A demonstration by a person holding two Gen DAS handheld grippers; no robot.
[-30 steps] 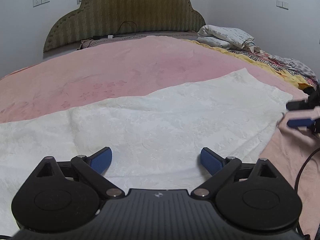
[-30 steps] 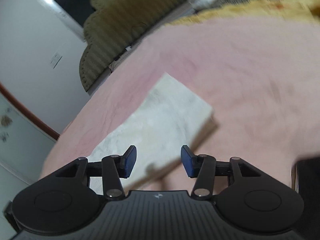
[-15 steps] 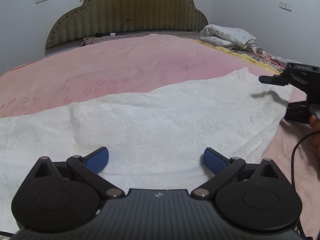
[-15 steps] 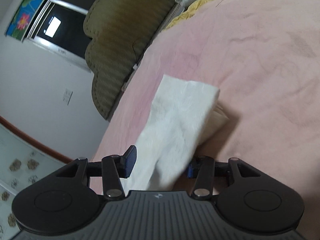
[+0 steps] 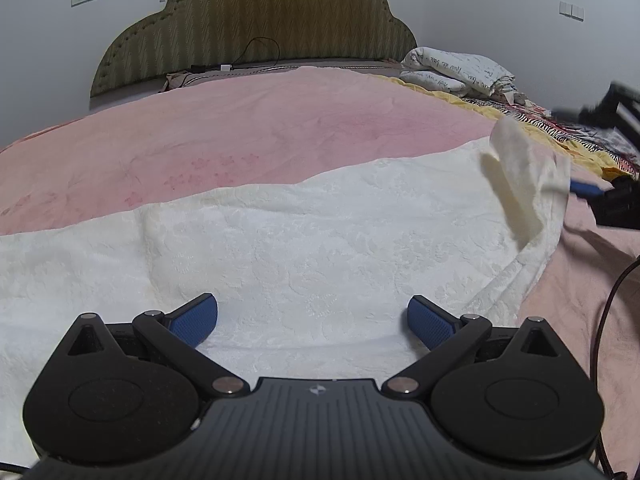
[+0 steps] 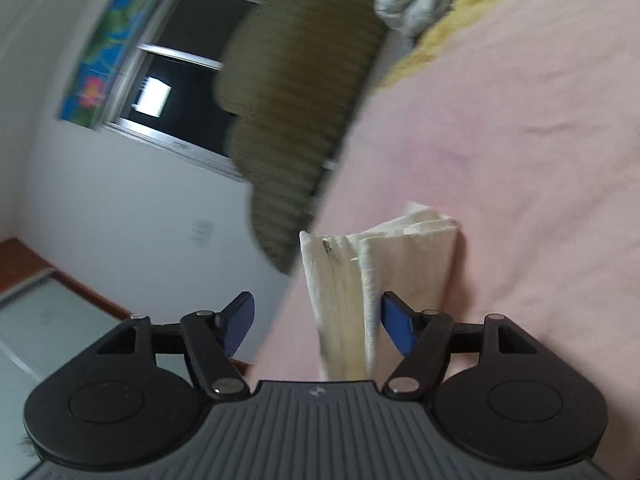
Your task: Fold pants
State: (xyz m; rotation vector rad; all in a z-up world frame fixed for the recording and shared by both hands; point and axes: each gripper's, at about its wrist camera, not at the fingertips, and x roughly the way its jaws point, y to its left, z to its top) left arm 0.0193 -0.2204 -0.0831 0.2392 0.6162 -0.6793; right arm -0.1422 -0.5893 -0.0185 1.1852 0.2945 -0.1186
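Note:
White textured pants [image 5: 320,240] lie spread across the pink bed. My left gripper [image 5: 312,320] hovers low over their near edge, jaws wide apart and empty. At the right the pants' end [image 5: 524,176] is lifted and curled over, beside my right gripper [image 5: 592,192]. In the right wrist view that lifted end [image 6: 360,280] stands between the fingers of my right gripper [image 6: 316,320]. The fabric rests against the right finger [image 6: 396,324]. The left finger stands well away from it, so the jaws are apart.
The pink bedspread [image 5: 280,128] covers the bed. An olive padded headboard [image 5: 260,12] stands at the back. A folded printed quilt [image 5: 456,72] and striped and yellow bedding [image 5: 520,120] lie at the back right. A black cable [image 5: 604,320] hangs at the right.
My right gripper has lifted the pants' right end off the bed and tilted with it. The end now curls upward and inward. My left gripper has barely moved.

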